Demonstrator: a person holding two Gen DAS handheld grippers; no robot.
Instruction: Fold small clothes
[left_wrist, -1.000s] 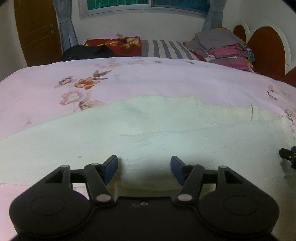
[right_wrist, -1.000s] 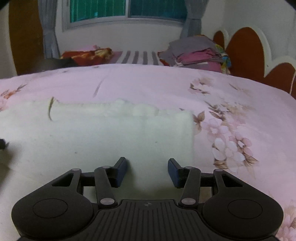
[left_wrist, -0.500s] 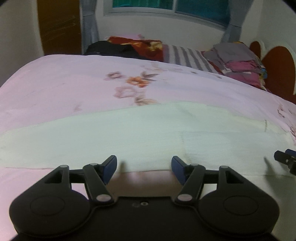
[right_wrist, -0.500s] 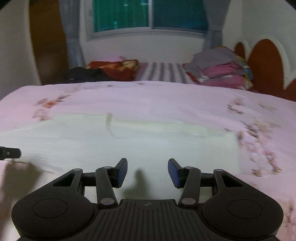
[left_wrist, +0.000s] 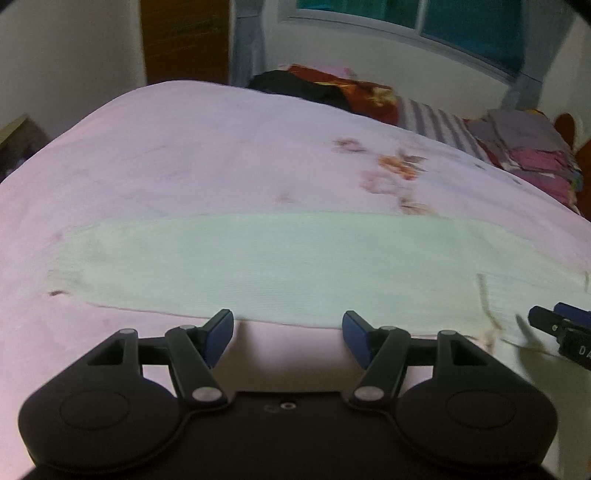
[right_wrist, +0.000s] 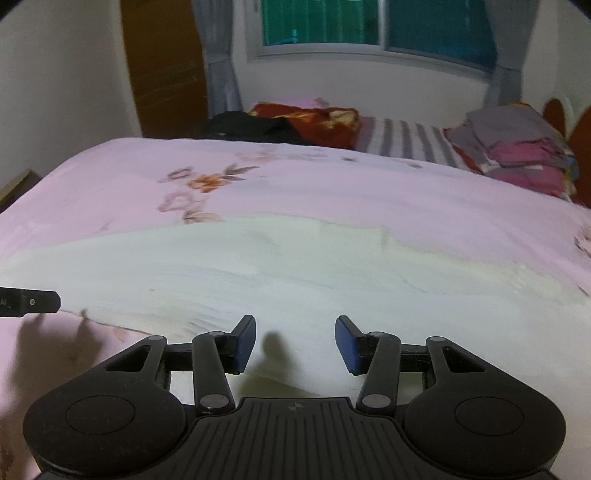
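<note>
The bed (left_wrist: 207, 147) in its pink floral sheet is filling my view, and the pale cloth (left_wrist: 280, 266) is lying flat across it. My left gripper (left_wrist: 288, 334) is hovering just short of the cloth's near edge, jaws standing apart with nothing between them. My right gripper (right_wrist: 295, 341) is hanging over the cloth's near part, jaws likewise apart and empty.

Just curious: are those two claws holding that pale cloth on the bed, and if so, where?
Nothing is held. The left claw and the right claw both stand open and empty, near the cloth's near edge.
</note>
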